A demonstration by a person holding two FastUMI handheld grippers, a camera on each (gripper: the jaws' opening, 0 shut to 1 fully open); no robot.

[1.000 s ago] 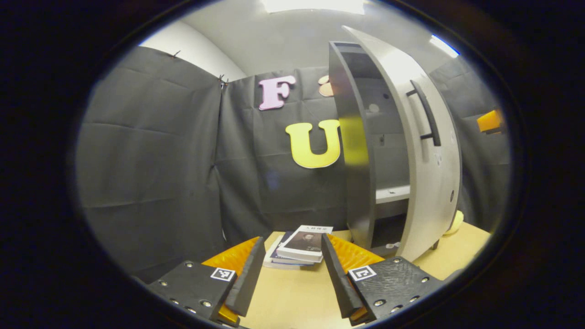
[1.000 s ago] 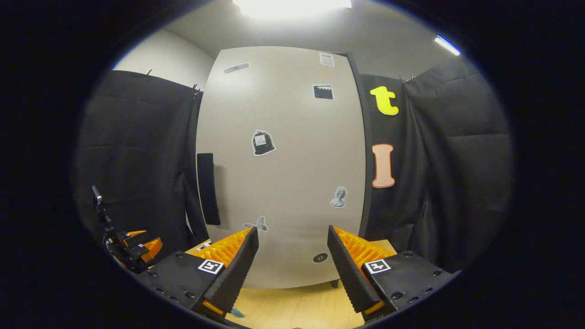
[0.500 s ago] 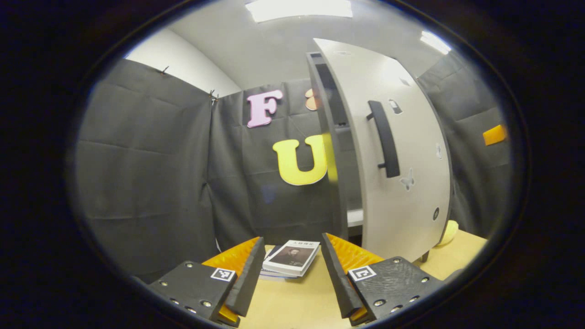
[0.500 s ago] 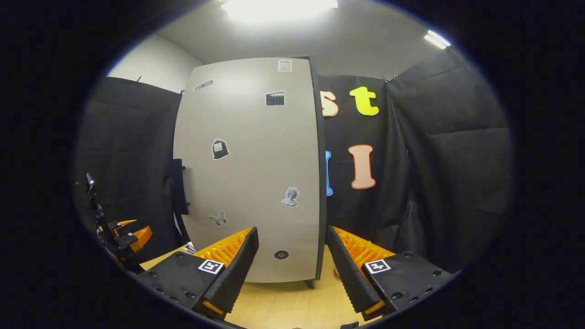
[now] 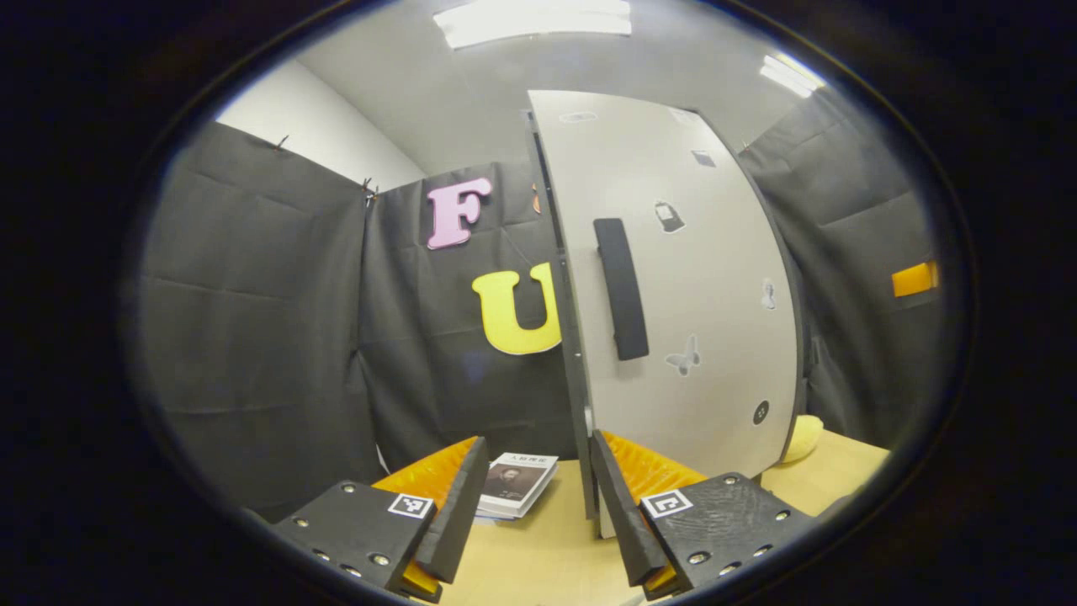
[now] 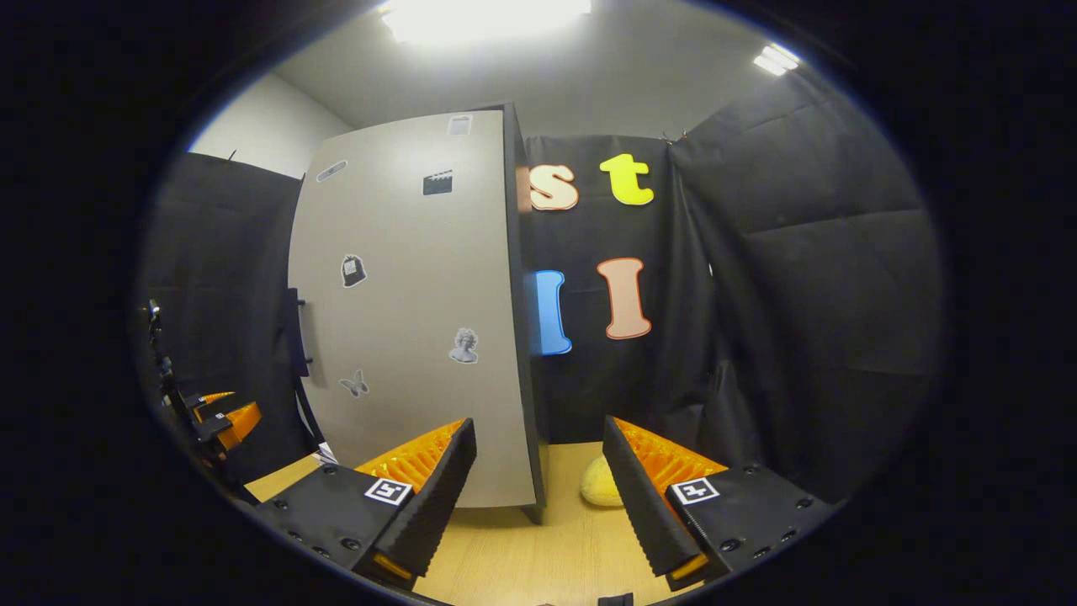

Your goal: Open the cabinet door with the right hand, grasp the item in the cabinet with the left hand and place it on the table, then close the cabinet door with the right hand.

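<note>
The grey cabinet door (image 5: 698, 295) with its dark vertical handle (image 5: 621, 289) lies against the cabinet front, and I see no gap into the inside. A small stack of books (image 5: 513, 486) rests on the wooden table (image 5: 538, 555) left of the cabinet. My left gripper (image 5: 534, 505) is open and empty, low over the table in front of the books and the door's edge. My right gripper (image 6: 538, 497) is open and empty too, a little back from the door (image 6: 404, 320) near its hinge-side corner. The left gripper (image 6: 223, 419) appears far left in the right gripper view.
A pale yellow rounded object (image 6: 599, 488) lies on the table to the right of the cabinet, also seen past the door's lower corner as the yellow object (image 5: 803, 436). Black cloth walls close in the booth on all sides.
The door has swung from half open to shut against the cabinet, hiding the shelves. My right gripper has drawn back and shifted toward the cabinet's right side.
</note>
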